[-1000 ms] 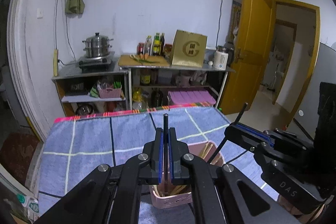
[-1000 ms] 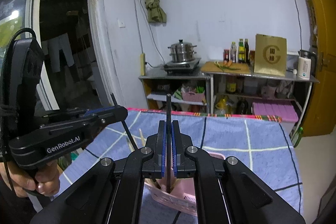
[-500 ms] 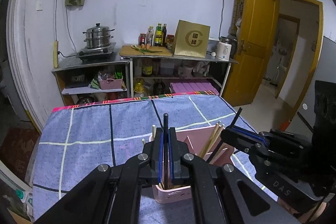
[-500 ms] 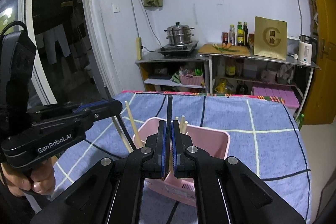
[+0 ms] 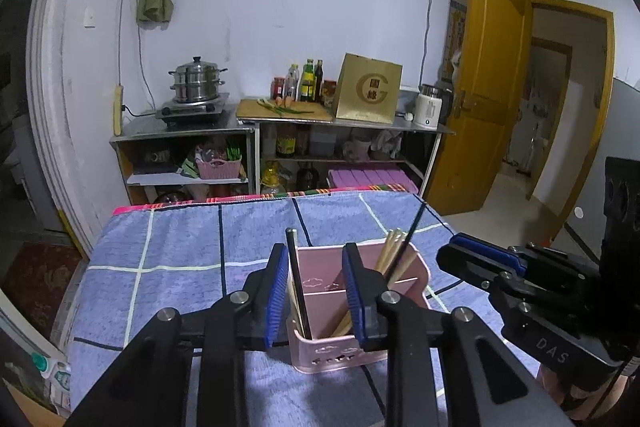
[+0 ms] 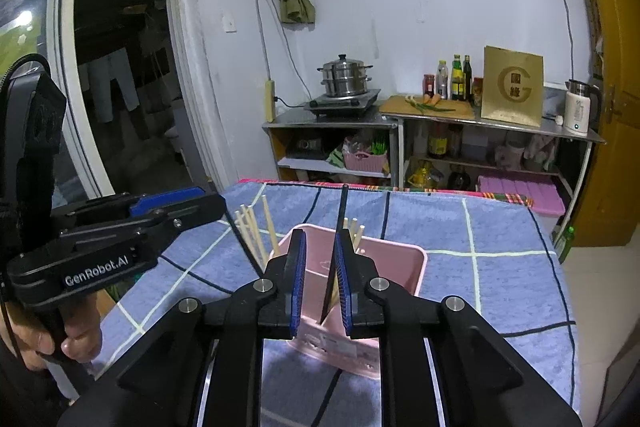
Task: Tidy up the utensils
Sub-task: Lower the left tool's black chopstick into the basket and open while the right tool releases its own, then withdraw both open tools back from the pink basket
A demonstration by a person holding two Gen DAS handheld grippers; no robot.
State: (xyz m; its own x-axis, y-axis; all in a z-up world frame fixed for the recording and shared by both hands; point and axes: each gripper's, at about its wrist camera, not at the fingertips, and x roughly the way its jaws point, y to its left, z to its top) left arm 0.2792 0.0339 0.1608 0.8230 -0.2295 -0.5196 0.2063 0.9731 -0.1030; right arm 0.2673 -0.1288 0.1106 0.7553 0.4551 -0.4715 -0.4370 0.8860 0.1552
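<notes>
- Fingers of the left gripper (image 5: pixel 316 291): spread and opening, blue pads apart, a dark metal chopstick (image 5: pixel 297 279) standing between them near the left pad, no pad visibly pressing it.
- Fingers of the right gripper (image 6: pixel 320 281): also opening, a narrow gap between pads, a black chopstick (image 6: pixel 338 247) rising through the gap close to the right pad; contact with that pad hard to judge, apparently released.
- Pink utensil holder (image 5: pixel 416 269) directly ahead at 12 o'clock of both grippers, on the blue checked tablecloth (image 5: pixel 180 247), divided inside into compartments.
- Long axis of both dark chopsticks near upright, lower ends already down in the holder, tops leaning slightly toward 11 to 12 o'clock.
- Pale wooden chopsticks (image 6: pixel 256 227) bunched at about 10 o'clock of the right gripper, in the holder's left end; seen at 1 o'clock from the left wrist view.
- Left gripper nearer the holder's left compartment, right gripper nearer the right one.
- Likely next: straight withdrawal back and up along the upright axis, to avoid dragging either chopstick out or tipping the light holder.
</notes>
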